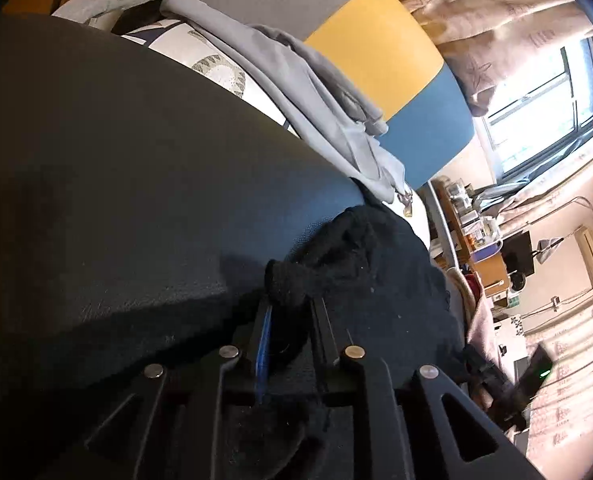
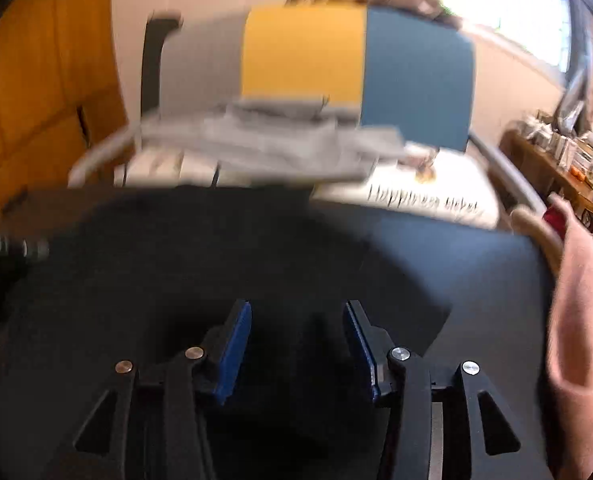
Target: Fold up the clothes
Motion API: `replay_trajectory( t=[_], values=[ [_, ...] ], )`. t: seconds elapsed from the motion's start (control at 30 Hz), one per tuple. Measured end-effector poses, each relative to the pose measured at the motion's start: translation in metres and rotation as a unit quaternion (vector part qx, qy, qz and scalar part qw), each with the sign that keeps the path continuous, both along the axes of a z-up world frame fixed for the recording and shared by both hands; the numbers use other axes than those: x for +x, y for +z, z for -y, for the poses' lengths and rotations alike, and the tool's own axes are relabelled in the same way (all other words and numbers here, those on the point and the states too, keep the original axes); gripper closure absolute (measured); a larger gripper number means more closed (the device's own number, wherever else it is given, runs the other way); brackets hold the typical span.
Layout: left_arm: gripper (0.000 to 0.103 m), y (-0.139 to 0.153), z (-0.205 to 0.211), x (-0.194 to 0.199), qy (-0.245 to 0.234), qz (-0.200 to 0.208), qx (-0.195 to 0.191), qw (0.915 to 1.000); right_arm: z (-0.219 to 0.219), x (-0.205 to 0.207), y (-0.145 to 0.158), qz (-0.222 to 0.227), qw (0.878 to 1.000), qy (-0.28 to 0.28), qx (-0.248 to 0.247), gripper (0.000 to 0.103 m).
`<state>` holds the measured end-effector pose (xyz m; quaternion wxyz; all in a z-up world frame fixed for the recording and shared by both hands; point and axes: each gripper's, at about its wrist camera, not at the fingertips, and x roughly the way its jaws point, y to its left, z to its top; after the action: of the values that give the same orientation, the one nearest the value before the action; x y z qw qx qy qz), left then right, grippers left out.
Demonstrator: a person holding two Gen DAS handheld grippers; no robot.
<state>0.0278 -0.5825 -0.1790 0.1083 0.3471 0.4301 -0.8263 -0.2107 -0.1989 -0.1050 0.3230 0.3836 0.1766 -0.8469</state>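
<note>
Pinching black knit garment [image 1: 360, 264] in closed left tongs [image 1: 290, 312] | right tongs [image 2: 296, 344] agape, empty | soft, limp, light; best gripped at bunched hem, 12 o'clock of left tongs

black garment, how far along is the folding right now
Done: a grey garment already lies flat on the bed behind, though how neatly it is folded is unclear. In hand: the left gripper is shut on a bunched edge of the black garment, which is still crumpled; the right gripper is open above dark fabric. Left: flattening and folding the black piece; a pink cloth also waits.
</note>
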Motion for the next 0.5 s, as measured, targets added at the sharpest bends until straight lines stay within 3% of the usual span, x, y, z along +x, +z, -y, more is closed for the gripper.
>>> replay_trajectory(
  t=[0.03, 0.13, 0.23, 0.3, 0.5],
  values=[
    [0.086, 0.0, -0.001, 0.004, 0.007, 0.007, -0.006, 0.9999, -0.002, 0.001, -0.011, 0.008, 1.0, -0.008, 0.02, 0.054],
    [0.085, 0.006, -0.014, 0.03, 0.025, 0.015, -0.039, 0.9988, -0.029, 0.002, -0.024, 0.014, 0.999, -0.032, -0.012, 0.054],
    [0.085, -0.002, -0.037, 0.052, 0.019, 0.025, -0.054, 0.9981, -0.042, 0.005, -0.028, 0.016, 0.999, -0.041, -0.009, 0.051],
    [0.085, -0.008, -0.047, 0.074, 0.028, 0.004, -0.037, 0.9989, -0.049, 0.009, -0.029, 0.017, 0.999, -0.041, -0.006, 0.051],
    [0.087, -0.015, -0.068, 0.125, 0.062, -0.007, 0.0, 0.9981, -0.068, 0.027, -0.029, 0.016, 0.999, -0.048, -0.003, 0.05]
  ],
)
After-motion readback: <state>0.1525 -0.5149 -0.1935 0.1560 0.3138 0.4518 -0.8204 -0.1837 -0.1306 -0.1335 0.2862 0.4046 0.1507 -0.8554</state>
